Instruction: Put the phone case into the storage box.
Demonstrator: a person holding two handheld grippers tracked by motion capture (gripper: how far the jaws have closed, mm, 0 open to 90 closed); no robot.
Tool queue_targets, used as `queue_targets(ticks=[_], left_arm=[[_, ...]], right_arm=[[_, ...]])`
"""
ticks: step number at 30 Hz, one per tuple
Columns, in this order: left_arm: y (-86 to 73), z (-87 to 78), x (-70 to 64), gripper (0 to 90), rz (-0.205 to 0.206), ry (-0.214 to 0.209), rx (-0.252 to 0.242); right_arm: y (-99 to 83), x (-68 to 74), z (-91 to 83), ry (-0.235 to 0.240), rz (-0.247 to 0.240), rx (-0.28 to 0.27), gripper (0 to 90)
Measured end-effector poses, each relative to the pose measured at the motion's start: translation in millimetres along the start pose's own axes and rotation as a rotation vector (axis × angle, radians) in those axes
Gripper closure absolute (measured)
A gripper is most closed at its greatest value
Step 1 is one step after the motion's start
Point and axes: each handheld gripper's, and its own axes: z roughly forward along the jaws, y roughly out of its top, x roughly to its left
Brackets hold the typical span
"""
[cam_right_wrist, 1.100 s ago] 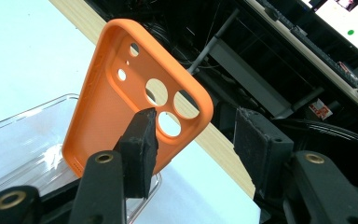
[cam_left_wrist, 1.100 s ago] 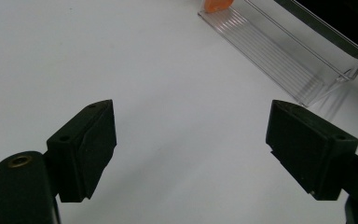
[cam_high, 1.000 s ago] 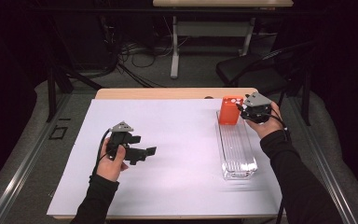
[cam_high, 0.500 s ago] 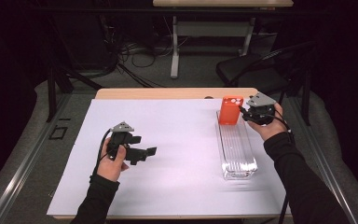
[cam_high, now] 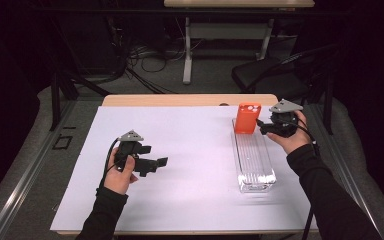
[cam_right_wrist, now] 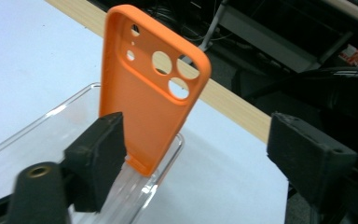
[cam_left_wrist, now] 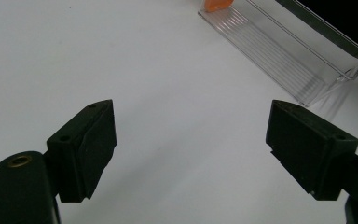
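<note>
- The right gripper (cam_high: 265, 128) is held at the far right of the table (cam_high: 180, 100), its 2 jaws spread wide apart with nothing clamped between them.
- An orange phone case (cam_right_wrist: 149, 88) is seen standing upright just ahead of the right gripper (cam_right_wrist: 193, 158), nearer its left jaw; whether that jaw touches the case cannot be told.
- The case (cam_high: 247, 118) is propped in the far end of a clear plastic tray (cam_high: 255, 172), which stretches back alongside the right gripper toward the person.
- 4 round cut-outs are shown in the upper part of the case.
- The left gripper (cam_high: 161, 162) is held low over the white sheet (cam_high: 190, 150), its 2 jaws also wide open and empty.
- Ahead and to the right of the left gripper (cam_left_wrist: 191, 140), well apart, the tray (cam_left_wrist: 307, 60) lies, with the orange case (cam_left_wrist: 216, 4) at its far end.
</note>
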Motion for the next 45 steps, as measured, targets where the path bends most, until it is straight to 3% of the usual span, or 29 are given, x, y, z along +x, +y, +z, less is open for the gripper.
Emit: queue_targets(ticks=[8,21,33,41,45], left_arm=[[-0.1,-1.0,0.0,16.6,-0.003,0.0,-0.005],[0.2,-3.8,-0.4,16.6,-0.001,0.002,-0.01],[0.4,-6.3,-0.3,16.6,0.001,0.002,-0.019],[0.6,-8.4,-0.2,16.6,-0.005,0.005,-0.025],[0.6,-8.7,-0.1,16.6,0.002,0.003,-0.025]], right_arm=[[7.1,11.0,-7.1,0.01,0.062,0.04,14.5],[15.2,19.5,-22.7,0.057,0.196,0.046,14.1],[19.3,35.7,-37.1,0.133,0.21,0.052,6.9],[23.6,54.7,-47.5,0.207,0.236,0.021,4.1],[26.4,67.6,-52.4,0.246,0.223,0.021,0.0]])
